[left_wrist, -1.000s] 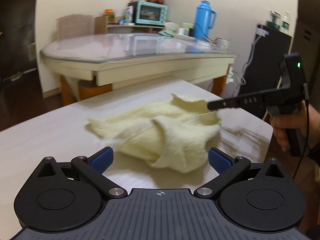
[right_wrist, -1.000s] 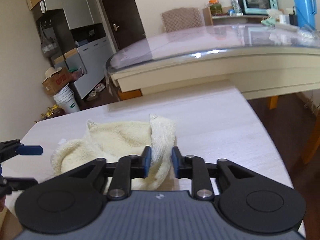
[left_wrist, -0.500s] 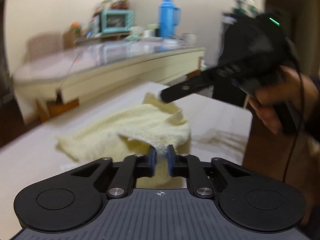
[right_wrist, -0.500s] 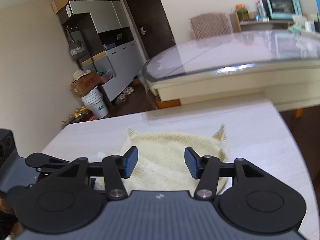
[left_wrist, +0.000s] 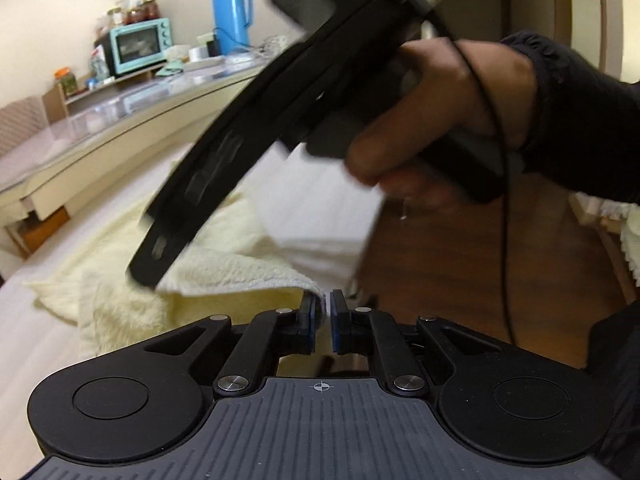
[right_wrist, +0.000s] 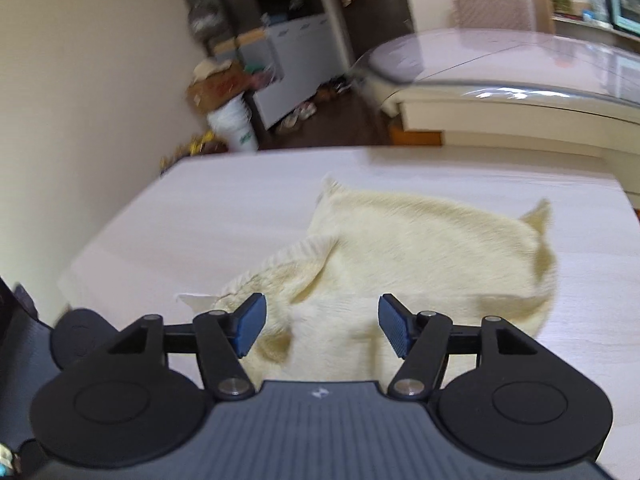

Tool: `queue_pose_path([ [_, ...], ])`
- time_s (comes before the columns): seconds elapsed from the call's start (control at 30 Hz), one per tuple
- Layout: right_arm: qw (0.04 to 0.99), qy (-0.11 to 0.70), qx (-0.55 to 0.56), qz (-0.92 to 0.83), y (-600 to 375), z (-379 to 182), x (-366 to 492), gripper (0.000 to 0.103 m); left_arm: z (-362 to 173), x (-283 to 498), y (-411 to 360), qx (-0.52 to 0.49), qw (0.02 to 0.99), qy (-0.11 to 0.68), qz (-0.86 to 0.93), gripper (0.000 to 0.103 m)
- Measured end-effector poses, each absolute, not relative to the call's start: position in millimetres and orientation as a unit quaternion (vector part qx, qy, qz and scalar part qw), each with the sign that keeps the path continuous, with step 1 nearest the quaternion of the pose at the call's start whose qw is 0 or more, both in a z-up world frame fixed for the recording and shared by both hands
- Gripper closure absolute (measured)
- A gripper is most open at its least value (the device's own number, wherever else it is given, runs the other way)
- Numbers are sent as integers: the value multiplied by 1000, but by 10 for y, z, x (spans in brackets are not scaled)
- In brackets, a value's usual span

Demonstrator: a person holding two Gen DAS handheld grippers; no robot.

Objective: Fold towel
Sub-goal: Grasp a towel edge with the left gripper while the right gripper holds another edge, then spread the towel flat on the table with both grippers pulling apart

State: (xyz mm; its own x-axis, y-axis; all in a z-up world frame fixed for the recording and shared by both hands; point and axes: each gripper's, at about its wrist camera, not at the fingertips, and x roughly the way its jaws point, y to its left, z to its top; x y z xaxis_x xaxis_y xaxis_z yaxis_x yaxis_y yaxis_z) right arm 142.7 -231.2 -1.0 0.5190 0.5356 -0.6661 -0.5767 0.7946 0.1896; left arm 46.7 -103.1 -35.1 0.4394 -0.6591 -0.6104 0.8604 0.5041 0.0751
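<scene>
Towel (right_wrist: pixel 420 248): pale yellow terry cloth, lying bunched on the white table (right_wrist: pixel 248 200), toward the near edge. It is not flat. One flap is doubled over on the left side, and two corners stand up at the far edge. No edges are aligned, and no clean fold line is visible.

Left gripper (left_wrist: pixel 322 316): jaws closed to a narrow slit on a corner of the towel. The cloth runs from the blue pads up and to the left, raised off the table at that point. The pinch looks shallow, on the hem only.

Right gripper (right_wrist: pixel 320 322): jaws opening, standing wide apart. Cloth lies below and between the pads (right_wrist: pixel 251 322), but neither pad presses on it. Nothing is held. In the left wrist view this tool crosses the frame diagonally, gripped by the person's hand (left_wrist: pixel 452 120), with its tip just over the towel.

Task status, as judged: early stage. One corner is secured; a second corner on the same edge must still be taken by the right gripper. Spreading the cloth flat, carrying the edge across to meet the opposite one, and setting it down all remain.

Surroundings: a glass-topped table (right_wrist: pixel 500 64) stands beyond.
</scene>
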Motion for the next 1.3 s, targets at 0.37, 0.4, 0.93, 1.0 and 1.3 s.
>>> queue_pose_path([
  [0.37, 883, 361, -84, 289, -2345, -111, 1191, 96, -250, 382, -600, 114, 849, 274, -437, 72],
  [0.4, 887, 356, -67, 287, -2424, -98, 1167, 96, -221, 383, -529, 104, 855, 270, -431, 64],
  [0.93, 916, 319, 72, 234, -3170, -13, 693, 97, -174, 1374, -61, 63, 864, 353, -354, 46],
  [1.0, 917, 317, 82, 226, -3223, -26, 671, 97, -246, 1321, -28, 57, 859, 364, -356, 88],
  [1.3, 911, 311, 140, 231, -3259, -181, 671, 97, -202, 892, 329, 1, 900, 355, -251, 92],
])
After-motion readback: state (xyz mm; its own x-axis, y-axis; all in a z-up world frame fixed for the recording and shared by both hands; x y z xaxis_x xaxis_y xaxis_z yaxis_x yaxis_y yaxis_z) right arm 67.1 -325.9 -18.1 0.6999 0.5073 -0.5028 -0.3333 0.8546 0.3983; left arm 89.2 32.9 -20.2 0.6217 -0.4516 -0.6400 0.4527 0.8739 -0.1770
